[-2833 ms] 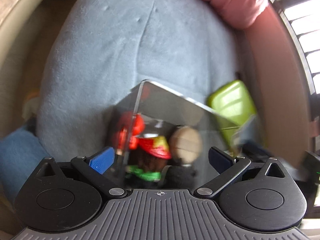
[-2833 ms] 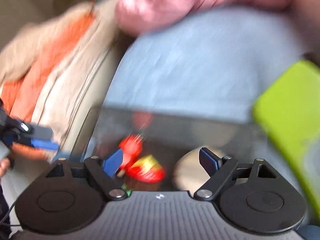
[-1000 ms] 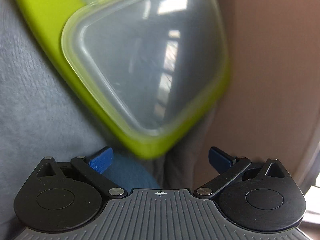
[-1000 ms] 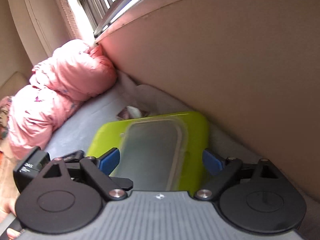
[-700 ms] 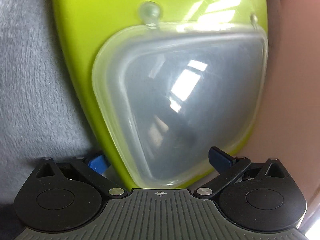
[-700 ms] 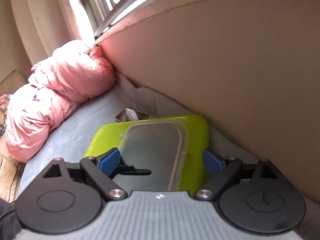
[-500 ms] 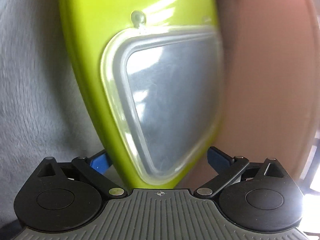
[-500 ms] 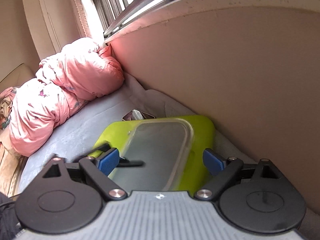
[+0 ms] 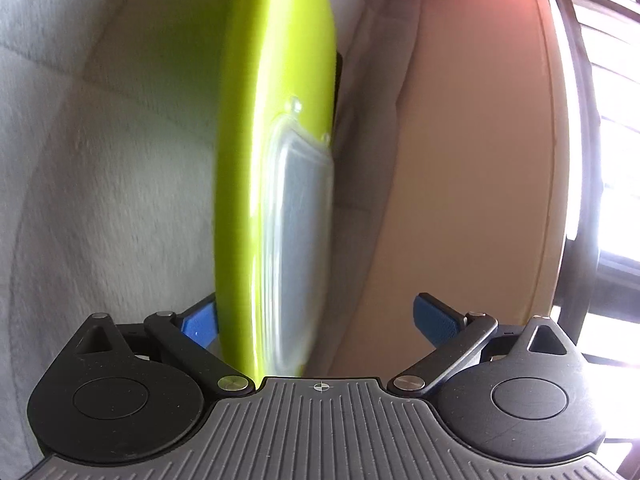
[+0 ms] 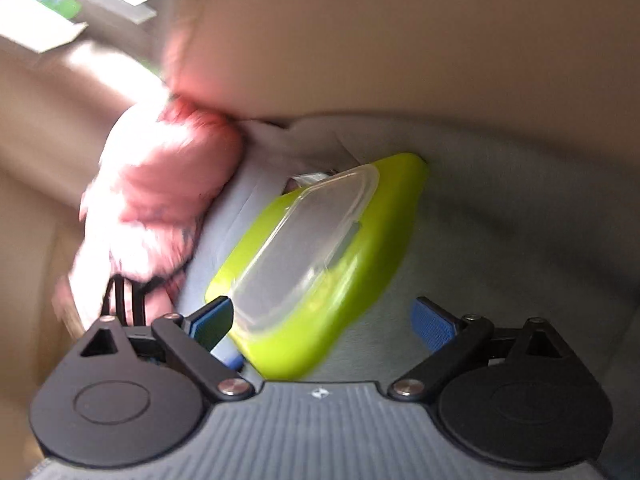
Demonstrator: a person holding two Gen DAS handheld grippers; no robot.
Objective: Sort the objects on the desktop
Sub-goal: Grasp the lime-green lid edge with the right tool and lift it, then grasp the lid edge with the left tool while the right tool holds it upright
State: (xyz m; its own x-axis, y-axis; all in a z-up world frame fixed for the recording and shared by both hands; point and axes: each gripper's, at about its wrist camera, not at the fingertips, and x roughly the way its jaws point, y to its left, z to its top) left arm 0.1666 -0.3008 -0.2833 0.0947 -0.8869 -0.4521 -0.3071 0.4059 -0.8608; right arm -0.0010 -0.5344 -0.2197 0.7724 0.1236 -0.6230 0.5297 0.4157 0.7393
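1. The lime-green lidded box [image 10: 320, 264] is seen lying tilted on the grey blanket [image 10: 500, 208], close under the beige backrest [image 10: 400, 40], with a pink bundle [image 10: 160, 200] just beside it.
2. The right gripper [image 10: 322, 320] is held wide; its jaws have just been opening, and the near corner of the box lies between them, nearer the left pad, with no pad pressed on it.
3. The left gripper [image 9: 316, 320] is also spread wide. The box [image 9: 276, 200] is seen edge-on here, standing almost upright in the picture; it hides most of the left pad, while the right pad is well clear. Whether the left pad touches the box cannot be told.
4. The step in hand is judged to be a grip on the box, so that it can be moved for sorting.
5. A good grip would be taken across the green body, not on the clear lid [image 10: 308, 248], which may flex or pop.
6. The jaws should be squared to the tilted box before closing, since smooth plastic on soft cloth is likely to slide away.
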